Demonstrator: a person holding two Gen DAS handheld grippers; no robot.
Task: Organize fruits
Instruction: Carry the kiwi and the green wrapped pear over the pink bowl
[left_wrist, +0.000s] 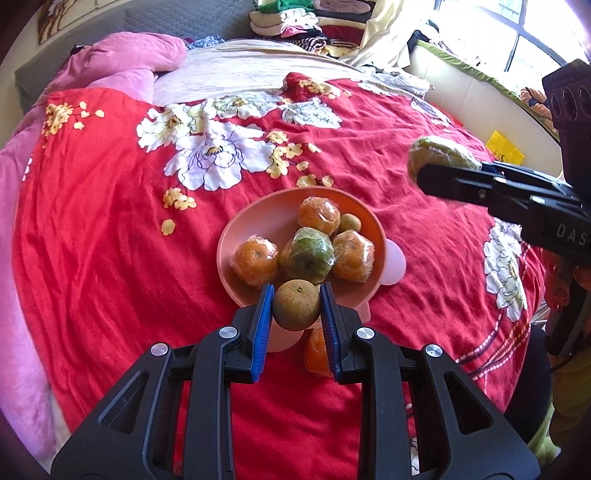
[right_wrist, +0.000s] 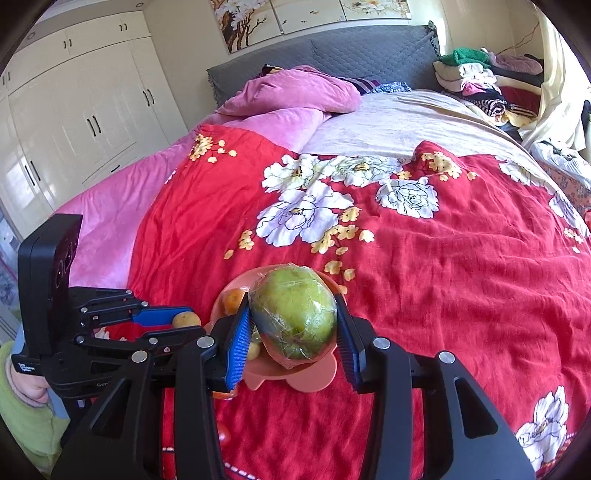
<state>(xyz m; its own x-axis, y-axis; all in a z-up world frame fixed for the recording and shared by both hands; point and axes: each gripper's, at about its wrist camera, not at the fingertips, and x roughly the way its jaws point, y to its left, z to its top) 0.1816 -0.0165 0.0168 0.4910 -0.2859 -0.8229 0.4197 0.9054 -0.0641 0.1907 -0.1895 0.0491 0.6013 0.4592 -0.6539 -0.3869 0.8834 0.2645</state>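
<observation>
Left tool (left_wrist: 296, 308) clenches a small brownish-green round fruit (left_wrist: 296, 304); right tool (right_wrist: 293, 325) grips a plastic-wrapped green fruit (right_wrist: 293, 317), probably a pear. Lower each gently into the round pink plastic bowl (left_wrist: 255, 295), avoiding collisions.

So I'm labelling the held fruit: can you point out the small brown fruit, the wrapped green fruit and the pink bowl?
small brown fruit (left_wrist: 296, 304), left wrist view, middle of its skin.
wrapped green fruit (right_wrist: 293, 314), right wrist view, centre of its front.
pink bowl (left_wrist: 229, 254), left wrist view, bare left inner wall.
</observation>
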